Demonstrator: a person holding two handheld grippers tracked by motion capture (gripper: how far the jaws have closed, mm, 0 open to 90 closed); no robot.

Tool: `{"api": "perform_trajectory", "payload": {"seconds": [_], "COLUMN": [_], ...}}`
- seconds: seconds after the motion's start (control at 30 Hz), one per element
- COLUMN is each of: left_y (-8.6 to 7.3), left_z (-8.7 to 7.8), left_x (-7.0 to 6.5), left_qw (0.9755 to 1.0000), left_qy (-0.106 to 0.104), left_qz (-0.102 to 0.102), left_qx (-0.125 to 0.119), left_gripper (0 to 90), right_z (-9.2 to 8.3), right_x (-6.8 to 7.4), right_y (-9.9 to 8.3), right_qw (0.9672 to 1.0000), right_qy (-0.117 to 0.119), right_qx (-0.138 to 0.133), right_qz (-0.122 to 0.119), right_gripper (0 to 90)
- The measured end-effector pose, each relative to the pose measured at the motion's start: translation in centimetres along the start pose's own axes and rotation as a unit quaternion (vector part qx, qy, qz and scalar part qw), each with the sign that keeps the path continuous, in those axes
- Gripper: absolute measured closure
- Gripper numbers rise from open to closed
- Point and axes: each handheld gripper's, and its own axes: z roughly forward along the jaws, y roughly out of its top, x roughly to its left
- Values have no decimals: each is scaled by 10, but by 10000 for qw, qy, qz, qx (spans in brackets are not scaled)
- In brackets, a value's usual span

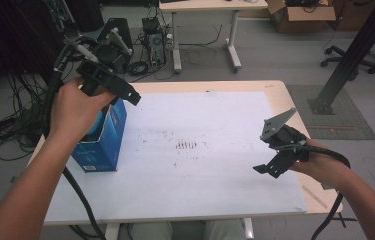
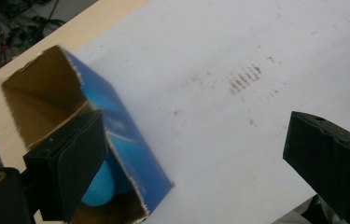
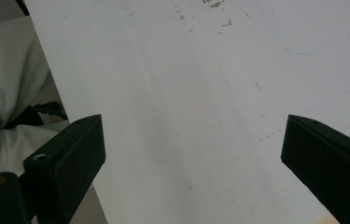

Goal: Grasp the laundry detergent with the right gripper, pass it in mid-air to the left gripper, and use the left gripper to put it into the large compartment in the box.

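Observation:
An open-topped blue carton point(image 1: 103, 145) stands near the left edge of the white mat point(image 1: 210, 185). In the left gripper view its brown cardboard inside and blue side point(image 2: 133, 149) show, with a round blue object point(image 2: 99, 187) down in it. My left gripper point(image 1: 121, 93) hovers over the carton's top, jaws wide open point(image 2: 193, 140), one jaw in front of the carton's opening, holding nothing. My right gripper point(image 1: 274, 163) hangs low over the right part of the mat, also wide open point(image 3: 191, 140) and empty.
Dark smudges point(image 1: 187, 145) mark the middle of the mat. The wooden table point(image 1: 281, 93) borders the mat. Behind it are floor cables point(image 1: 140, 65), another desk point(image 1: 205, 6), a cardboard box point(image 1: 300, 17) and a slanted black post point(image 1: 355, 50). Light trousers point(image 3: 9, 93) show by the near edge.

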Motion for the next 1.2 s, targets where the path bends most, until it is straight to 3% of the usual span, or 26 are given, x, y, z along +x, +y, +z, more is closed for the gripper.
{"api": "perform_trajectory", "payload": {"seconds": [0.47, 0.6, 1.2], "left_y": [12, 14, 18], "left_z": [21, 26, 52], "left_x": [-41, -46, -58], "left_qw": [9972, 9958, 9896], "left_qy": [-434, -578, -782], "left_qz": [607, 702, 1155], "left_qx": [111, 118, 354], "left_gripper": [64, 60, 62], "right_z": [-2, -2, 0], "right_x": [2, 2, 2], "right_y": [-5, -6, -3], "right_qw": [10000, 10000, 9999], "right_qy": [-16, -21, -12], "right_qx": [11, 19, 34], "right_qz": [66, 86, 113], "right_gripper": [60, 60, 60]}}
